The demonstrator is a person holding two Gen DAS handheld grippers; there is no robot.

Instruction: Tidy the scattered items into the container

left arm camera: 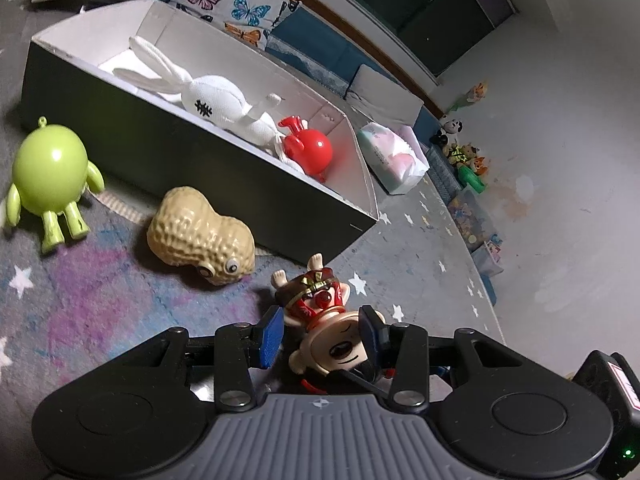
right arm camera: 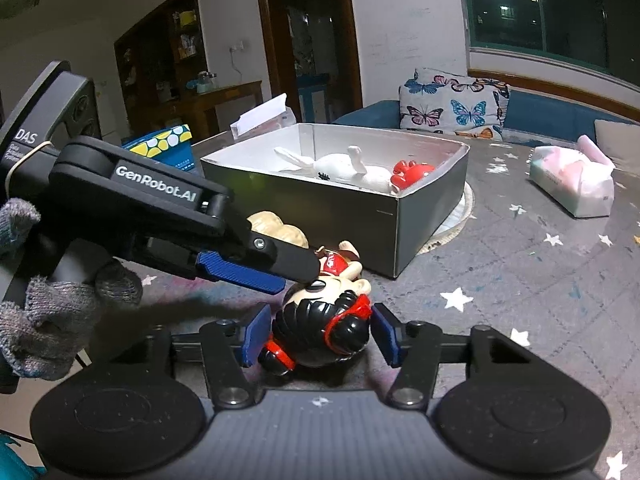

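A doll [left arm camera: 320, 304] in a red costume with black hair lies on the star-patterned mat [left arm camera: 100, 292], in front of the grey open box [left arm camera: 160, 148]. My left gripper [left arm camera: 320, 334] straddles its head and chest. The right finger rests against the face and a thin gap shows at the left pad [left arm camera: 270, 336]. In the right wrist view my right gripper [right arm camera: 320, 334] has both blue pads against the doll's black-haired head [right arm camera: 324, 328], while the left gripper [right arm camera: 296, 280] reaches in from the left. A tan peanut toy [left arm camera: 200, 232] and a green round toy [left arm camera: 48, 172] lie beside the box.
Inside the box [right arm camera: 340, 208] lie a white plush rabbit [left arm camera: 212, 100] and a red toy [left arm camera: 312, 148]. A tissue pack [left arm camera: 394, 160] lies right of the box. A butterfly cushion [right arm camera: 452, 104] sits behind. Small toys [left arm camera: 468, 160] line the wall. A gloved hand [right arm camera: 48, 320] holds the left gripper.
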